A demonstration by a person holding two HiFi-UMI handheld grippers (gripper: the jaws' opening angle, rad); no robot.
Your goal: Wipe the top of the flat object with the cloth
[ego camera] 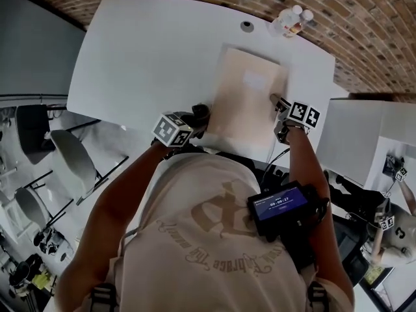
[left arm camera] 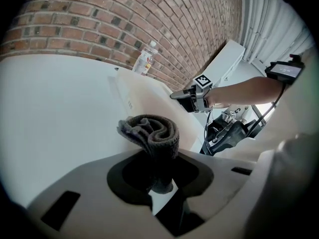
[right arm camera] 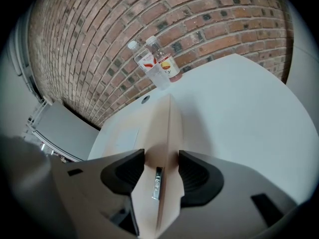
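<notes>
Left fingers clamp the cloth at the board's 8 o'clock corner; right fingers pinch its 3 o'clock edge. Best now: press flat, sweep toward 12, keep the board steady.

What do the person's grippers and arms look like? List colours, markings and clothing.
The left gripper and right gripper are light grey with black pads, each bearing a white cube of black square markers. The person wears a beige short-sleeved T-shirt with printed lettering; a black screen device sits on the right forearm.
</notes>
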